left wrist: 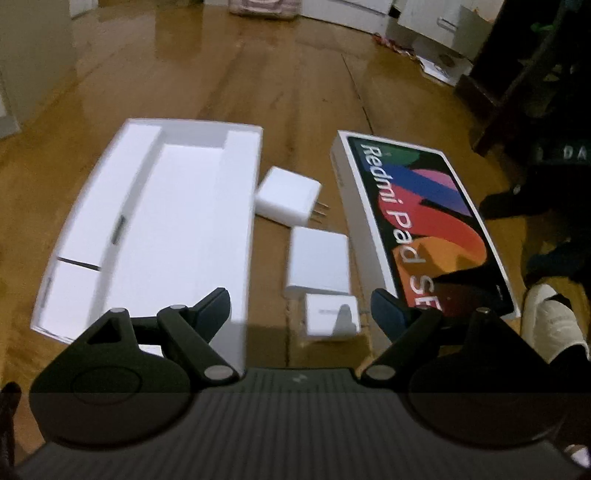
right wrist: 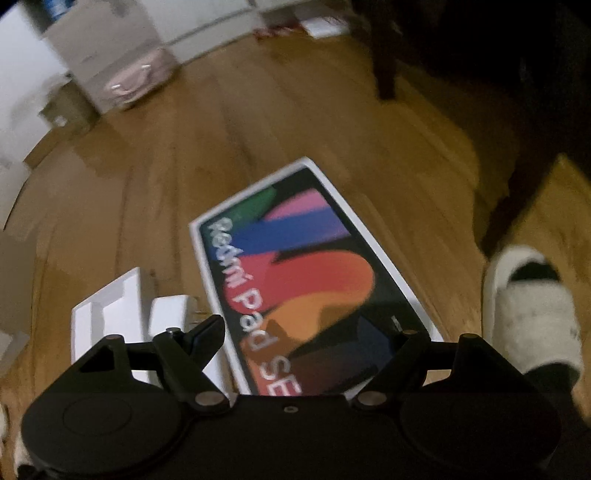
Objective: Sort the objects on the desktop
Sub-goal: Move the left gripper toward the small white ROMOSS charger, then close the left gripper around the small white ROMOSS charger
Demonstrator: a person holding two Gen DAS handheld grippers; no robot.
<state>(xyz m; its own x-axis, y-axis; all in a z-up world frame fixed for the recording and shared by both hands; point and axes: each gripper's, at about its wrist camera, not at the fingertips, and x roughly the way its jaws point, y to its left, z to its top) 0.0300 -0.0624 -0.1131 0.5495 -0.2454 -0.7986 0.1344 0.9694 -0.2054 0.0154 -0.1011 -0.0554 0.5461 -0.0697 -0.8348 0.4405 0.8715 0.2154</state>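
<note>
On the wooden floor lies an open white box tray point(left wrist: 147, 221), empty inside. To its right lies the box lid point(left wrist: 424, 221) printed "Redmi Pad SE". Between them sit three white chargers: one with prongs point(left wrist: 288, 194), a second point(left wrist: 319, 258), and a small one point(left wrist: 328, 317) nearest me. My left gripper point(left wrist: 297, 299) hangs open above the small charger, not touching it. In the right wrist view, my right gripper point(right wrist: 295, 325) is open over the near end of the lid point(right wrist: 295, 266); the tray point(right wrist: 107, 317) and a charger point(right wrist: 170, 314) show at left.
A foot in a white slipper point(right wrist: 532, 310) stands right of the lid, also seen as the slipper point(left wrist: 554, 321). A dark furniture leg point(right wrist: 384, 66) and a pink bag point(right wrist: 136, 81) stand farther back. White boxes and cabinets point(left wrist: 424, 33) line the far wall.
</note>
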